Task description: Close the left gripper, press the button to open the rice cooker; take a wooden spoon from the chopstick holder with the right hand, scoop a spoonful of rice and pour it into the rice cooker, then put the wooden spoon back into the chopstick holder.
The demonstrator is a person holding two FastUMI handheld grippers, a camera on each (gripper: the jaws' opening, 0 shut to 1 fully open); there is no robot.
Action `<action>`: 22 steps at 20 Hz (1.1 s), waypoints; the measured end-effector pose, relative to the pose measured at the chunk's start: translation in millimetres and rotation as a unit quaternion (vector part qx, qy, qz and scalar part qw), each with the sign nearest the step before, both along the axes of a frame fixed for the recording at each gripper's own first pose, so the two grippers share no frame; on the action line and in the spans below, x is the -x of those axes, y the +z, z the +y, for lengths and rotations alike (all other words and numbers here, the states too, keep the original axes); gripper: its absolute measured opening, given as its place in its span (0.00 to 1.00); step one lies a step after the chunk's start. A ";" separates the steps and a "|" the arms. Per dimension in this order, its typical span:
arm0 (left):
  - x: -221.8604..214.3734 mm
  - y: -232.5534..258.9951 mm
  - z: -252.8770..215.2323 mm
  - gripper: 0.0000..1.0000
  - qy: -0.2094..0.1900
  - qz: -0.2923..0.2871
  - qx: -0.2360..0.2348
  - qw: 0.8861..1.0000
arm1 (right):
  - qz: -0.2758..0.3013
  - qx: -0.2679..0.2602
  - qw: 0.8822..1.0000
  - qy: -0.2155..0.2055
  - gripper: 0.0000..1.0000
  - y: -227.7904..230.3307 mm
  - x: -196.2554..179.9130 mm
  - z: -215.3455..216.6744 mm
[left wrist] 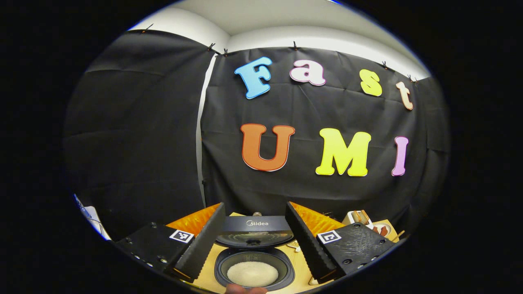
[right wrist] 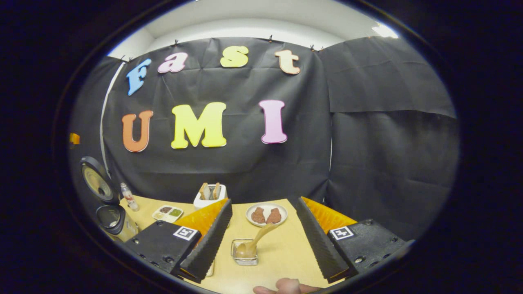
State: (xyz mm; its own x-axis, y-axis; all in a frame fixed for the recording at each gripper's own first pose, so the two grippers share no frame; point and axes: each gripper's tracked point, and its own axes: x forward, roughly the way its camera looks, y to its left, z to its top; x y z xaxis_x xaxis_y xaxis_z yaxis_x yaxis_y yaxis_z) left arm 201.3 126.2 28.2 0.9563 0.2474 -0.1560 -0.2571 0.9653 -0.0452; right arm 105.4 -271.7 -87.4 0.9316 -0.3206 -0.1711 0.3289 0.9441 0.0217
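Observation:
The rice cooker stands open on the wooden table, its dark lid (left wrist: 254,232) raised behind the inner pot (left wrist: 253,261), which holds a layer of white rice (left wrist: 252,272). My left gripper (left wrist: 255,205) hangs open just above and in front of the pot, one finger on each side. In the right gripper view, a wooden spoon (right wrist: 261,237) rests with its bowl in a small clear dish (right wrist: 244,257), handle leaning up to the right. My right gripper (right wrist: 263,201) is open above it, holding nothing. The white chopstick holder (right wrist: 210,198) with wooden utensils stands behind.
A plate (right wrist: 266,207) with two brown pieces sits behind the dish. A seasoning tray (right wrist: 166,212) and a small bottle (right wrist: 128,197) stand beside the open cooker (right wrist: 110,218) at the left. A fingertip (right wrist: 286,286) shows at the bottom edge. The holder (left wrist: 357,216) lies right of the cooker.

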 end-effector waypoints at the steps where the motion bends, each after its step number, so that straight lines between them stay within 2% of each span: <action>1: -8.5 -5.3 1.5 0.95 -0.002 0.005 -0.002 1.000 | 0.000 0.001 1.000 0.001 1.00 0.9 7.6 0.5; 7: -57.2 -40.2 17.4 0.95 -0.009 0.046 0.007 0.999 | 0.026 0.030 0.999 -0.032 0.99 -8.2 52.8 -14.8; 12: -60.9 -60.6 16.6 0.95 -0.012 0.084 0.019 0.996 | 0.038 0.023 0.998 -0.055 1.00 -13.9 69.4 -27.9; 18: -33.5 -73.0 0.6 0.97 -0.035 0.109 0.026 0.993 | 0.034 0.020 0.999 -0.004 1.00 -8.6 45.8 9.6; 22: -2.8 -92.7 -13.0 0.97 -0.043 0.126 0.035 0.990 | 0.015 -0.005 0.999 0.036 0.99 11.5 31.3 40.3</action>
State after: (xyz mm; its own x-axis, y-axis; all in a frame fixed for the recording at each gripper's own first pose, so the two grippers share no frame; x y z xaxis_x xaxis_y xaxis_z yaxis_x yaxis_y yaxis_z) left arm 204.1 113.2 -64.6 0.9020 0.1462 -0.4062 -0.1851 0.9810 -0.0580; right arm 74.0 -231.3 -75.9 0.9467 -0.2513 -0.2018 0.2610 0.9651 0.0228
